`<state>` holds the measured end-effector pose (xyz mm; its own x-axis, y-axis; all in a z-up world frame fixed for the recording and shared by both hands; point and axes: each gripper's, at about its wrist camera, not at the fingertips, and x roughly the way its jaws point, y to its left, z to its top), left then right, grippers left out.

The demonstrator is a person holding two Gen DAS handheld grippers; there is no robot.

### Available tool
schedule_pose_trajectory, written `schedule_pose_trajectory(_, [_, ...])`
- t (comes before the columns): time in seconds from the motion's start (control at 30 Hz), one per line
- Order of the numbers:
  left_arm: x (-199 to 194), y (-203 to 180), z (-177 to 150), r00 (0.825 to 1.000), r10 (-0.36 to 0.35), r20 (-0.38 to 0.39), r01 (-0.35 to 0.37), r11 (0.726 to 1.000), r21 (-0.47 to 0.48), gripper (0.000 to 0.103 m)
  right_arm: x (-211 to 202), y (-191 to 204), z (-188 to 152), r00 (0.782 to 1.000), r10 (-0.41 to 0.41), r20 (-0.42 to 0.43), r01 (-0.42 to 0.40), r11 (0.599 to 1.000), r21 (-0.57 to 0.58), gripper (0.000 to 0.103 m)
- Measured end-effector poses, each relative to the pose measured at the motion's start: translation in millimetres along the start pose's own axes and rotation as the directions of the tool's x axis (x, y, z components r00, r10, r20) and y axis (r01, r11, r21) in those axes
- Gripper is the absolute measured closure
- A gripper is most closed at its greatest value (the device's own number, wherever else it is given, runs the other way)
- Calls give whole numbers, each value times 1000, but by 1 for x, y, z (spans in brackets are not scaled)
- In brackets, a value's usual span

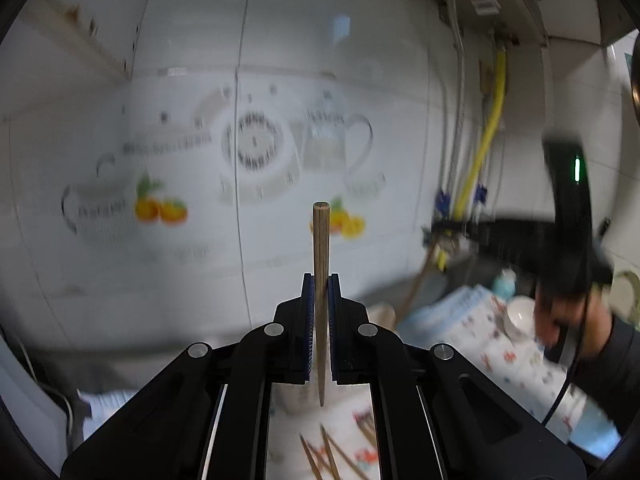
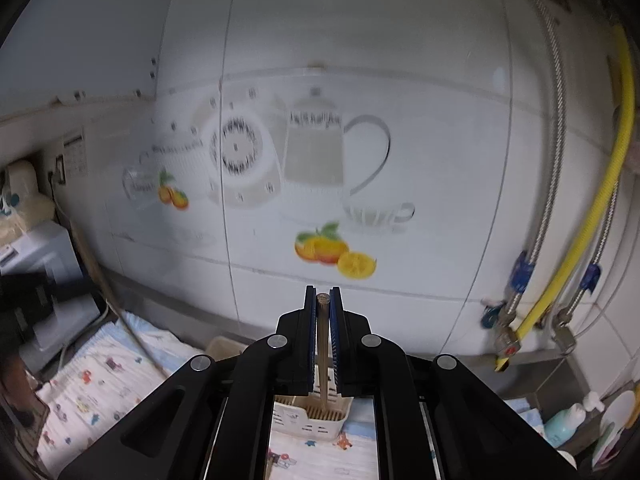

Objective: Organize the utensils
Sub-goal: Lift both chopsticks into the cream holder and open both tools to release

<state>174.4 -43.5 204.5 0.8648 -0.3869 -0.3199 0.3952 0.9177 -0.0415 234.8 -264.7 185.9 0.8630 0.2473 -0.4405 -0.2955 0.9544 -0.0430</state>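
My left gripper is shut on a wooden chopstick that stands upright between the pads, thick end up. Several loose chopsticks lie on the patterned cloth below it. My right gripper is shut on another wooden chopstick, held upright with its thin end pointing down over a cream utensil holder that has sticks in it. The right gripper's black body shows at the right of the left wrist view, held by a hand.
A tiled wall with teapot and orange decals stands close ahead. A yellow hose and steel pipes run down at the right. A patterned cloth covers the counter. A white bowl and a blue bottle stand to the right.
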Motion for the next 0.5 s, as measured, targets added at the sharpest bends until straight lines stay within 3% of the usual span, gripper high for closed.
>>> schedule_pose_trajectory(0.27, [37,4,34,997,35,62,-35,999,-8,98,25,-8,-26,998,21,-63,-21,1000,11,96])
schedule_pose_trajectory(0.5, [87,13,6,997,34,-63,-36,999,-38,98,28,-8,-37,997,32,-72,-32,999,4,95])
